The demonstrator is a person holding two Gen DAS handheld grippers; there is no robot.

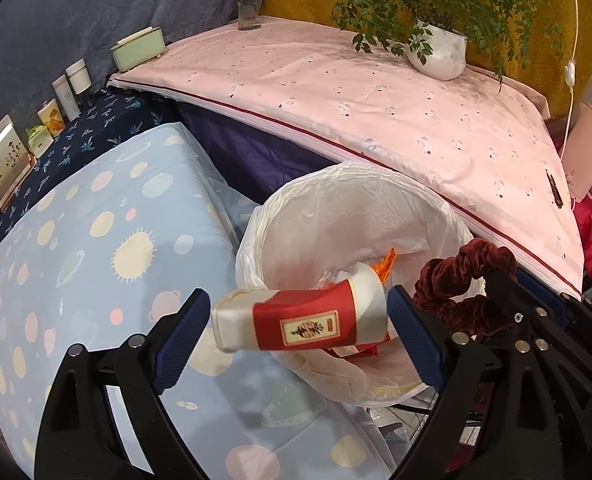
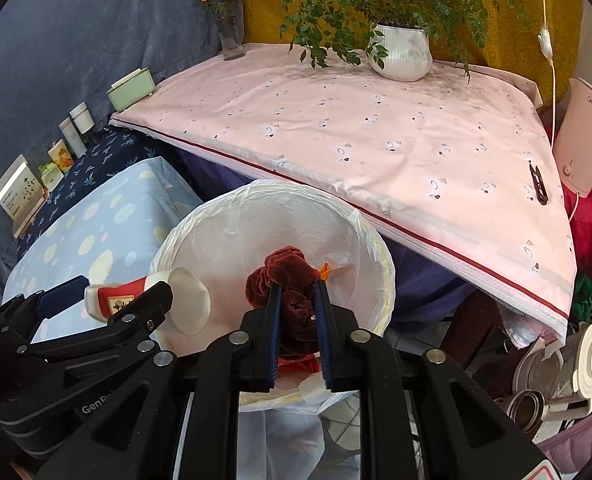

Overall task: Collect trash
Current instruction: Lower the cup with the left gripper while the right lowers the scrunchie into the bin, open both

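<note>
Nearest in the left wrist view, the left gripper (image 1: 298, 320) is seen with its blue pads spread wide; a red-and-white paper cup (image 1: 302, 318) lies on its side between them, clear of the left pad, while contact with the right pad cannot be told. The cup is crumpled at its left end and bears a small framed label on its red band. It hangs over the near left rim of the waste bin (image 1: 348, 184), which is lined with a translucent white bag. To its right, the right gripper (image 2: 299, 326) is held over the bin with its jaws narrowly apart, and a dark red velvet scrunchie (image 2: 286, 276) is bunched between the pads, pressed by both. Orange and red wrappers (image 1: 386, 262) are visible at the bin's bottom. Left of the bin a light blue dotted cloth (image 1: 96, 248) is spread. Beyond the bin lies a pink cloth (image 2: 356, 136), on which a potted plant (image 2: 402, 54) and a flower vase (image 2: 230, 38) stand at the far edge.
</note>
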